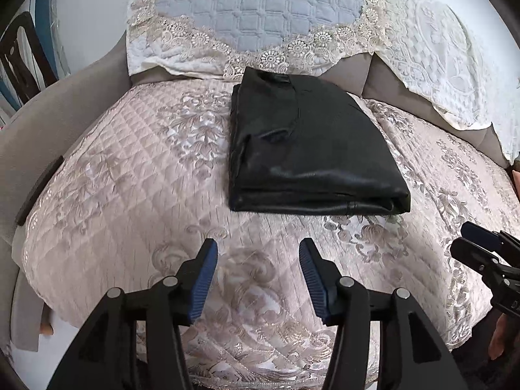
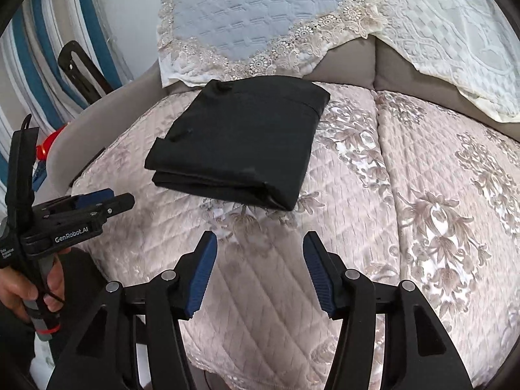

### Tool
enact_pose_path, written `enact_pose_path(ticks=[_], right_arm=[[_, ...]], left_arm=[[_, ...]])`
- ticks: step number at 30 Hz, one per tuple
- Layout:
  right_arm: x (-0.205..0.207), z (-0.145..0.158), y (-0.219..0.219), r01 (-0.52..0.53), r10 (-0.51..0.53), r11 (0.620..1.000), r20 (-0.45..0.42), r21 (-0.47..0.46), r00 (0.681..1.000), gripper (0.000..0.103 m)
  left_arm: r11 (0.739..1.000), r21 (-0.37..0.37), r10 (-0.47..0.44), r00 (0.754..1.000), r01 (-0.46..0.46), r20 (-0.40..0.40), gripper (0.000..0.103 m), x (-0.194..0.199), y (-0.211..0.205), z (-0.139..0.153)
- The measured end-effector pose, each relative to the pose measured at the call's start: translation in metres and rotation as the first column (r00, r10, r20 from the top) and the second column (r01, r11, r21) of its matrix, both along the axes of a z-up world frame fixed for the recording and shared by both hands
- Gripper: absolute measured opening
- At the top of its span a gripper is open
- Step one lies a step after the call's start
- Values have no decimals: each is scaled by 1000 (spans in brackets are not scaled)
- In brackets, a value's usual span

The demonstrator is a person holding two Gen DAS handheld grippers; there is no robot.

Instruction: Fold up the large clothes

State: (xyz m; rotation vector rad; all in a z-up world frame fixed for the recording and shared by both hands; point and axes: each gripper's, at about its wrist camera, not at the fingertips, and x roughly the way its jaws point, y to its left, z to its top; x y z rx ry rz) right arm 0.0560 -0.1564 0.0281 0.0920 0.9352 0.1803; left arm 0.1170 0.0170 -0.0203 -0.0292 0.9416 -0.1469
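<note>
Your left gripper [image 1: 258,253] hangs above the near part of the pale pink quilted sofa cover with its grey-silver floral brocade [image 1: 130,175], its blue-padded jaws standing apart with nothing between them but bare cover. Your right gripper [image 2: 260,247] holds the same attitude beside it, jaws apart and empty, angled down at the seat. The black leather-look garment [image 1: 308,149] lies folded into a thick, roughly rectangular stack on the seat, well clear of both grippers; its layered folded edge faces you and its far edge sits just below the lace hem of the back cushion cover. That pale blue quilted cover with cream lace trim [image 1: 260,9] drapes over the sofa's backrest, and a white embossed cover [image 1: 455,58] hangs beside it to the right. Neither gripper touches the garment. In the right wrist view your left hand [image 2: 22,289] shows at the lower left, wrapped around the handle of the left gripper. The grey upholstered arm of the sofa [image 1: 65,104] curves along the left side of the seat.
</note>
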Motion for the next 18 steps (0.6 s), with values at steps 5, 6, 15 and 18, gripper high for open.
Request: enact_pose_path(ticks=[5, 6, 15, 18], right_arm=[[-5, 2, 2, -4, 4, 1000, 4, -9, 1000, 56], [-6, 2, 3, -4, 4, 1000, 5, -8, 1000, 56], [-8, 3, 5, -5, 5, 1000, 2, -8, 1000, 56], [-8, 2, 7, -8, 8, 1000, -2, -13, 1000, 56]], left_arm=[[1000, 3, 7, 1000, -7, 5, 54, -6, -1, -1], [1000, -1, 8, 1000, -8, 4, 54, -6, -1, -1], [1000, 11, 13, 1000, -13, 2, 54, -11, -1, -2], [1000, 12, 11, 1000, -11, 2, 55, -12, -2, -2]])
